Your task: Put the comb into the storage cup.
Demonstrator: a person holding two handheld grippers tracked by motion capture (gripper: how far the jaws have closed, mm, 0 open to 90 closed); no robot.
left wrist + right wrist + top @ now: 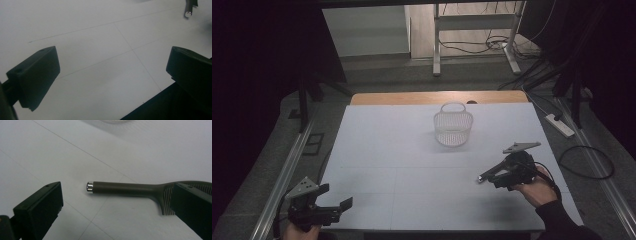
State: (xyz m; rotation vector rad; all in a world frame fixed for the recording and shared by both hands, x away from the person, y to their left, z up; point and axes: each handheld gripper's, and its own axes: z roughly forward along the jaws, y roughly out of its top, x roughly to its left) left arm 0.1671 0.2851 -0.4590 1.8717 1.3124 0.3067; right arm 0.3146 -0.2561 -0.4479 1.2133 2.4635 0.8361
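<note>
A white-topped counter [412, 165] seen from above, with a person's two hands entering from the near edge, each holding a set of black tongs. The right tongs [492, 177] hover low over the right side of the counter, jaws spread wide apart and gripping nothing. Between those jaws lies a dark comb [140, 188] with a long round handle tipped by a silver cap; it rests flat on the counter, its teeth partly hidden behind one jaw, which sits close to the comb's toothed end. Whether that jaw touches the comb cannot be told. The left tongs [332, 207] rest near the front left corner, well apart from the comb, jaws also released and empty. A small white mesh basket [453, 129] with a loop handle stands upright towards the far middle of the counter, apparently empty. Judging from this, the work is at its start: the comb is not yet grasped or lifted, and the basket looks like its likely destination.
</note>
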